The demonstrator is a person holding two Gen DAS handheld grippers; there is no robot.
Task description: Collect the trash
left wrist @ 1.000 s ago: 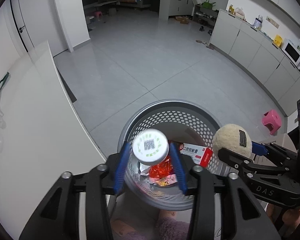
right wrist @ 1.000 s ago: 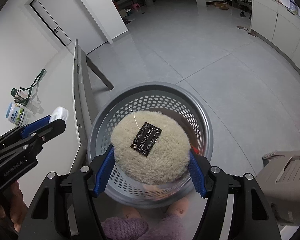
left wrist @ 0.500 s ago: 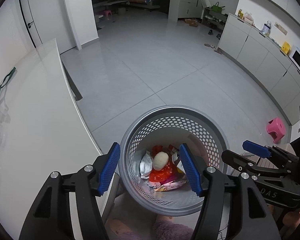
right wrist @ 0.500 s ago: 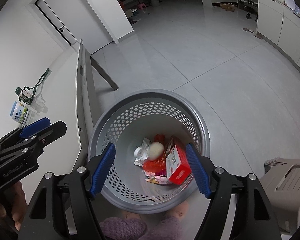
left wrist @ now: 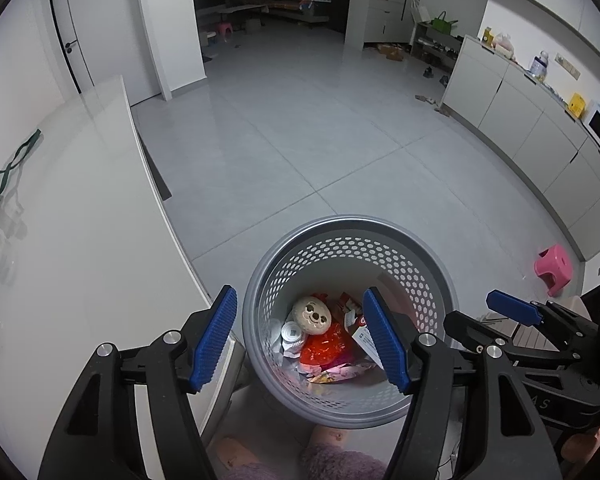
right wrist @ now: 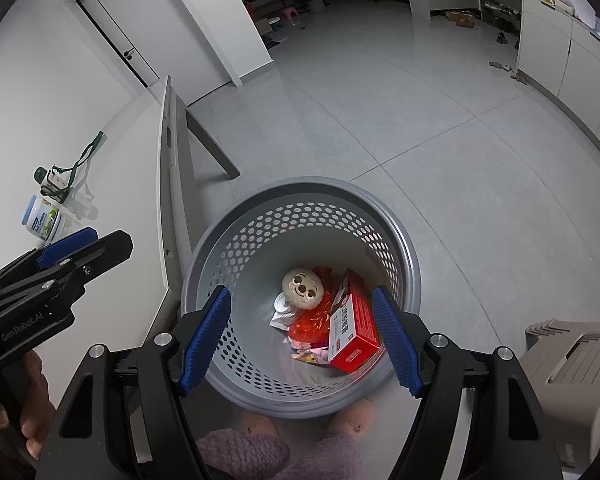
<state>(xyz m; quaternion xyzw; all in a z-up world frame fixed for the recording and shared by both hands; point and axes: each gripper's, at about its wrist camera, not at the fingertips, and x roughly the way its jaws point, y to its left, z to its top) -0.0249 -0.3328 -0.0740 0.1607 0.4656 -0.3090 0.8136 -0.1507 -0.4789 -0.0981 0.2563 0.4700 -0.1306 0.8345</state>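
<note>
As I look down along my left gripper, its two blue pads stand spread, nothing between them; the jaws have just been opening further, and only air and the view into the grey perforated bin fill the gap. The bin stands on the pale tiled floor, just beside the edge of the white table. At its bottom lies the trash: a round cream plush face, face up, on a crumpled red wrapper, with a small white cap touching its left side (the cap's printed top is too small to read). My right gripper juts in from the right over the bin's far side. A pink stool sits well apart by the cabinets.

From the right wrist, the right gripper is likewise released, pads wide and empty, framing the bin from above. Same heap below: plush face, red wrapper, white cap, plus a red carton leaning tilted against the bin's right wall. My left gripper shows at the left edge over the table, where a small jar stands. My slippered feet touch the bin's near side.
</note>
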